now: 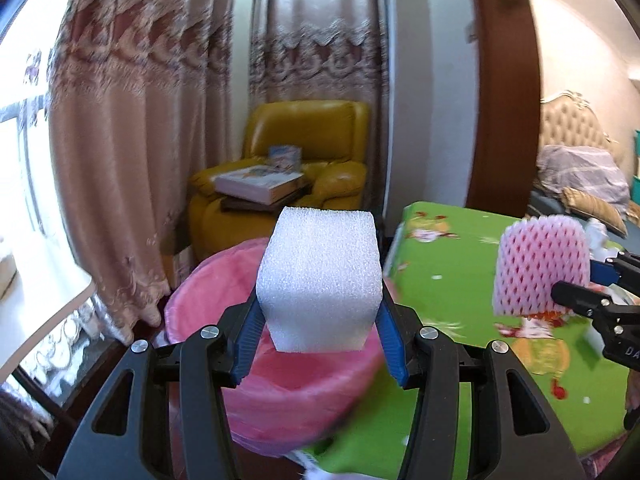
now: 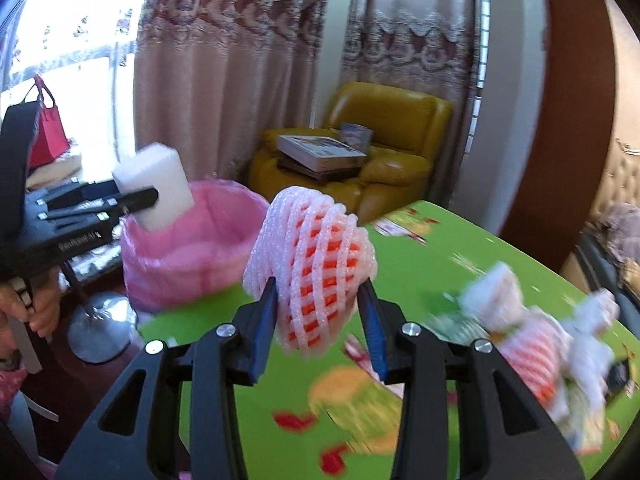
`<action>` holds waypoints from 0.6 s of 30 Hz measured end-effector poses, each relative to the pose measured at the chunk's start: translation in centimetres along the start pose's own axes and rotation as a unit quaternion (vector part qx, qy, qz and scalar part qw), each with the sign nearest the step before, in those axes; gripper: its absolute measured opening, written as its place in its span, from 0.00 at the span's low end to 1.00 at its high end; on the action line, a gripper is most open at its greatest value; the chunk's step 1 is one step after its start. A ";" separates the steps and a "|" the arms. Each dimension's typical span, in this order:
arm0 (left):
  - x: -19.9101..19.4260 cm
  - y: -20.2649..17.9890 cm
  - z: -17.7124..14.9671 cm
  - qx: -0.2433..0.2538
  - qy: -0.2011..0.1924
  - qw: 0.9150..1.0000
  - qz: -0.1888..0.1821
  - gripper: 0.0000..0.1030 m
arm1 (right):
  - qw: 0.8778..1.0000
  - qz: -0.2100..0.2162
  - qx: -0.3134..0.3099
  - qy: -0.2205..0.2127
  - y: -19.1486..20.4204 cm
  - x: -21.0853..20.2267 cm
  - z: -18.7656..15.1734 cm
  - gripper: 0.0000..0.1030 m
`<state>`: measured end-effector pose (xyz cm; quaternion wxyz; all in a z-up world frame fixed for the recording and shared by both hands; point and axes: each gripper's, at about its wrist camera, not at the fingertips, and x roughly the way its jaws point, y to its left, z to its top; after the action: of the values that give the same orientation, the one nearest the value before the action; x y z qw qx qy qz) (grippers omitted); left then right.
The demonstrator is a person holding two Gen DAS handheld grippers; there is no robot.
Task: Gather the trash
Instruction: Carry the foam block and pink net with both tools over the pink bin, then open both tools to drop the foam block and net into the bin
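My left gripper (image 1: 318, 309) is shut on a white foam block (image 1: 318, 280), held above the near rim of a bin lined with a pink bag (image 1: 200, 304). In the right wrist view the same block (image 2: 156, 184) hangs over the bin (image 2: 188, 256) in the left gripper (image 2: 136, 202). My right gripper (image 2: 320, 292) is shut on a pink foam fruit net (image 2: 316, 264) above the green patterned table (image 2: 432, 248), to the right of the bin. From the left wrist the net (image 1: 540, 264) and right gripper (image 1: 588, 292) show at the right edge.
More foam nets and white scraps (image 2: 540, 332) lie blurred on the table's right side. A yellow armchair (image 2: 384, 148) with stacked books stands behind, against curtains. A round metal stand base (image 2: 100, 328) sits by the bin. A hand (image 2: 40, 312) holds the left gripper's handle.
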<state>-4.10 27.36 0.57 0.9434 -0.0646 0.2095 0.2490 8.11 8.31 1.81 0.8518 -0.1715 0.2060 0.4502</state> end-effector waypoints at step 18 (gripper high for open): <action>8.1 8.2 1.6 -0.051 0.048 0.997 0.031 0.57 | 0.996 0.074 -0.039 0.017 6.3 12.4 5.8 0.70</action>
<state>-1.20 38.41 -1.55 0.9195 -0.1177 0.2434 0.2854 10.25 23.10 -0.14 0.8049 -0.1967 0.2152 0.5168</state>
